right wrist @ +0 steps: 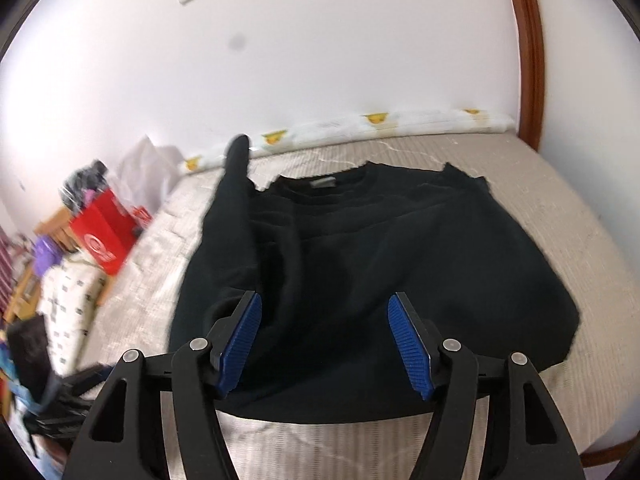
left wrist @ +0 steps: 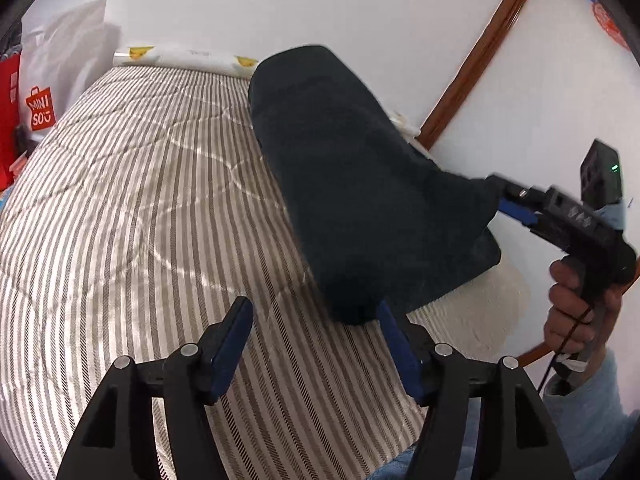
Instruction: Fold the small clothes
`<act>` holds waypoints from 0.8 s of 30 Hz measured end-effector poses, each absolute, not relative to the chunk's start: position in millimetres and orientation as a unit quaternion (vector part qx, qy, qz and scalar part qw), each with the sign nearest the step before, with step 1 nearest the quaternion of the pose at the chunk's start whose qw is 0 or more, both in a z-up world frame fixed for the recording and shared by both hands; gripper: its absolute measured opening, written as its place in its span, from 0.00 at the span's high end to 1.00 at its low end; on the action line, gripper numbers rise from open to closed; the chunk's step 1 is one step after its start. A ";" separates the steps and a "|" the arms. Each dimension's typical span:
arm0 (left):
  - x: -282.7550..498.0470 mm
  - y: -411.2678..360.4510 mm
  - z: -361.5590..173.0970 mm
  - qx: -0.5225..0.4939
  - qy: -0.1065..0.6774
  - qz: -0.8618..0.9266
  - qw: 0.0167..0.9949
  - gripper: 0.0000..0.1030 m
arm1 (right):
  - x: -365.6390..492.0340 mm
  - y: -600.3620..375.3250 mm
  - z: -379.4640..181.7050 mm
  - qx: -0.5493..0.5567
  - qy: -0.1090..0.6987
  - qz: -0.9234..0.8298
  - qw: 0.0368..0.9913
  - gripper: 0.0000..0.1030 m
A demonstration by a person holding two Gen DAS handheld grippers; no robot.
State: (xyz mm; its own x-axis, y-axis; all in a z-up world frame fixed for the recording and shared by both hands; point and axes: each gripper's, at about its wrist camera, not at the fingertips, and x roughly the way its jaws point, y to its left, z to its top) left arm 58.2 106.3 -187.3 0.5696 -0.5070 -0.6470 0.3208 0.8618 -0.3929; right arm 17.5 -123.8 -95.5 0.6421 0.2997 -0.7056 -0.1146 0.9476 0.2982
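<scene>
A black sweatshirt [right wrist: 400,248] lies spread on the striped bed [right wrist: 560,208], collar at the far side. My right gripper [right wrist: 324,340] is open above its near hem, holding nothing; it also shows in the left wrist view [left wrist: 496,196] at the edge of the cloth, its jaws hidden there. One sleeve [left wrist: 344,176] hangs lifted above the bed; in the right wrist view it [right wrist: 236,184] rises at the left. My left gripper [left wrist: 312,332] is open; its right fingertip [left wrist: 390,320] touches the sleeve's lower edge and nothing lies between the pads.
A rolled white cloth with yellow prints [right wrist: 360,128] lies along the wall at the bed's far edge. A red box [right wrist: 104,236], bags [left wrist: 48,76] and clutter stand beside the bed on the left. A wooden bed frame [left wrist: 480,56] curves on the right.
</scene>
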 end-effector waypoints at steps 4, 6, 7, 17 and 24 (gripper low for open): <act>60.2 101.5 -199.1 -0.117 0.413 -0.241 0.870 0.38 | 16.3 -111.1 -99.5 0.121 0.409 0.143 0.893 0.35; 59.8 97.9 -202.5 -0.114 0.417 -0.244 0.868 0.38 | 16.1 -105.2 -103.9 0.132 0.408 0.151 0.891 0.35; 59.3 96.6 -203.2 -0.112 0.418 -0.246 0.867 0.38 | 17.8 -103.1 -105.8 0.133 0.411 0.154 0.888 0.35; 60.6 88.6 -202.1 -0.108 0.417 -0.254 0.866 0.38 | 12.3 -89.0 -111.1 0.109 0.414 0.167 0.888 0.34; 60.6 84.5 -203.5 -0.095 0.417 -0.235 0.873 0.38 | 43.9 -76.3 -144.1 0.101 0.435 0.150 0.882 0.38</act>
